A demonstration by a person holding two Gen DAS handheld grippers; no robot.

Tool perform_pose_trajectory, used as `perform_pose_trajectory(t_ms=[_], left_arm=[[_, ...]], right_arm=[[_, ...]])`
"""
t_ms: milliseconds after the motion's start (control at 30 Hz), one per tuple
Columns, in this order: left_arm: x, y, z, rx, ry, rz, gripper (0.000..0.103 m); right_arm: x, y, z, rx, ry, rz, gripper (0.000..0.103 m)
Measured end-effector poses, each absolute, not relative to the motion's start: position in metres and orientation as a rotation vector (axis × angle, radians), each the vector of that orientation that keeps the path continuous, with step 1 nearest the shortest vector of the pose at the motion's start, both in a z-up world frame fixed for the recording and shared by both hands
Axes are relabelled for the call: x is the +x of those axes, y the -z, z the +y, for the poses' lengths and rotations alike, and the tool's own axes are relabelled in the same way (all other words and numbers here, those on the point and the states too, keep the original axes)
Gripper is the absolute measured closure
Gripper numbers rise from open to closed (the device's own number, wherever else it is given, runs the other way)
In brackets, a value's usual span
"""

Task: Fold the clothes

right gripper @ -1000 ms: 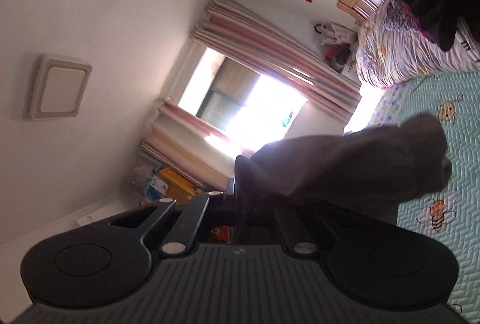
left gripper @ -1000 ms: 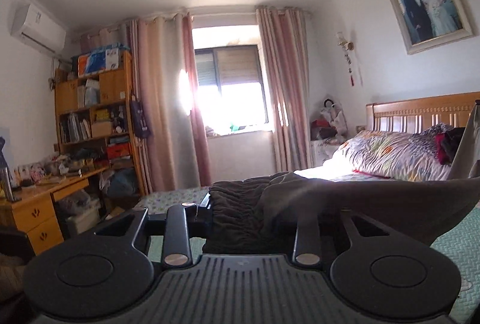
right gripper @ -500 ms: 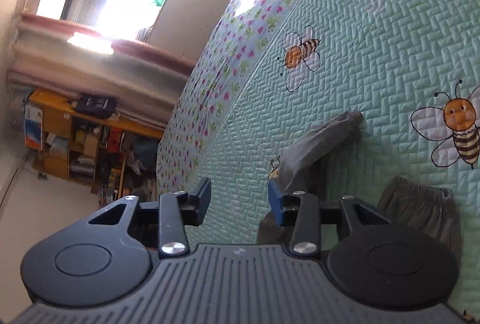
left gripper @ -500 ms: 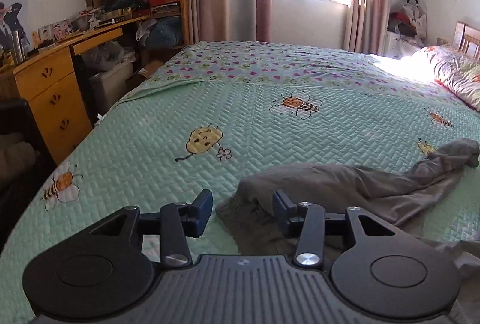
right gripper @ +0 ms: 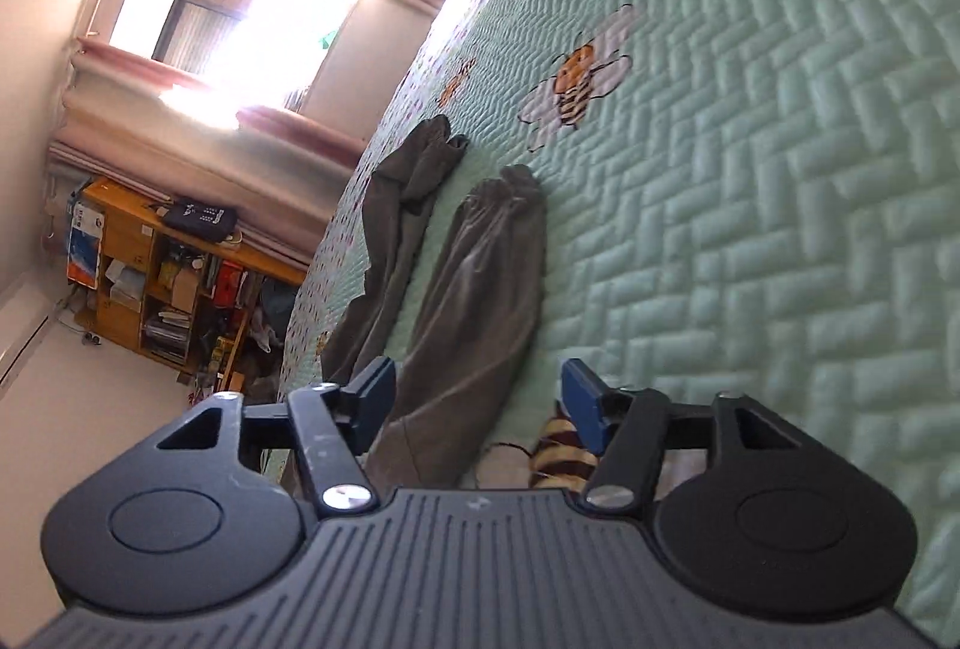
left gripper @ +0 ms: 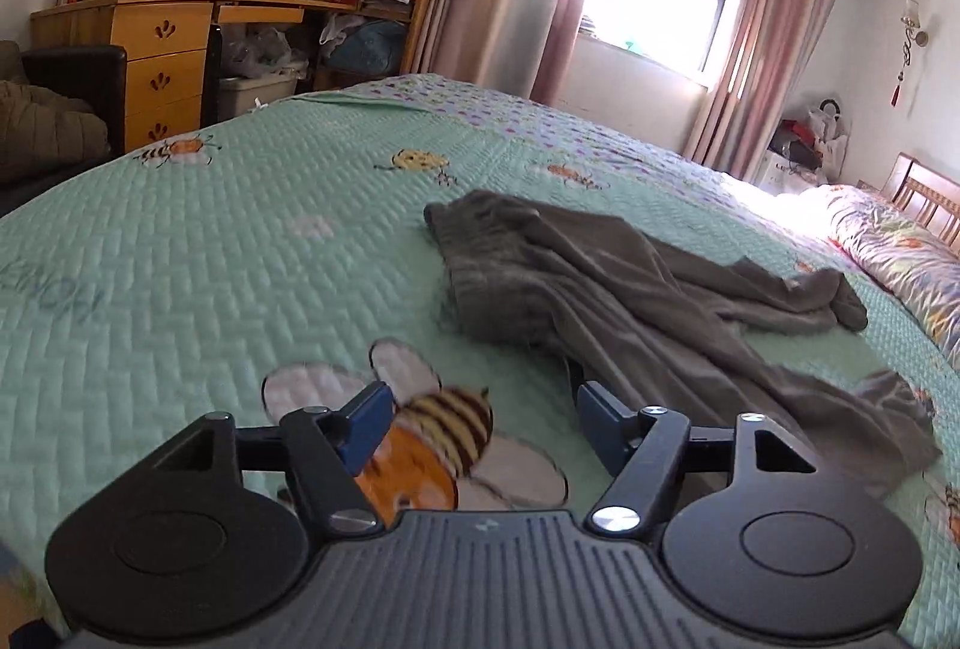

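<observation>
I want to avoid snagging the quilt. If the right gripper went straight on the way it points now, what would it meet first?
Probably the grey trouser leg, which lies between the opening jaws of the right gripper, unpinched, and runs ahead over the green quilt. Depth is unclear.

Low wrist views; shared bedspread

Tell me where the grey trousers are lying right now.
The grey trousers lie crumpled on the green bee-print bedspread, ahead and right of the left gripper; one leg runs between the right gripper's opening jaws.
</observation>
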State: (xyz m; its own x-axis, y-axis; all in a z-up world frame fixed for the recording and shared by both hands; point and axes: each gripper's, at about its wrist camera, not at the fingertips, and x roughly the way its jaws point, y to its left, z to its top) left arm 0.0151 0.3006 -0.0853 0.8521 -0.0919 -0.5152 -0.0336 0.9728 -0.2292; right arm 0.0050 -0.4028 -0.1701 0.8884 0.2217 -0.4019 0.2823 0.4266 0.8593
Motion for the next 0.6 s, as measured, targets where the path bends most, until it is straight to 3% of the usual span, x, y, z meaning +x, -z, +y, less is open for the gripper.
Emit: perform_pose_trajectory(t_ms=[67, 300, 600], left_arm=[[0.008, 0.088, 0.294, -0.229, 0.024, 0.564, 0.028], [-0.007, 0.092, 0.263, -0.199, 0.027, 0.585, 0.006], [-0.001, 0.101, 0.240, -0.159, 0.004, 0.638, 0.001]], right_arm=[[0.003, 0.184, -0.407, 1.184, 0.028, 0.521, 0.033], [0.029, 0.191, -0.410, 1.213, -0.035, 0.487, 0.033], [0.081, 0.189, -0.409, 1.184, -0.062, 0.513, 0.032]])
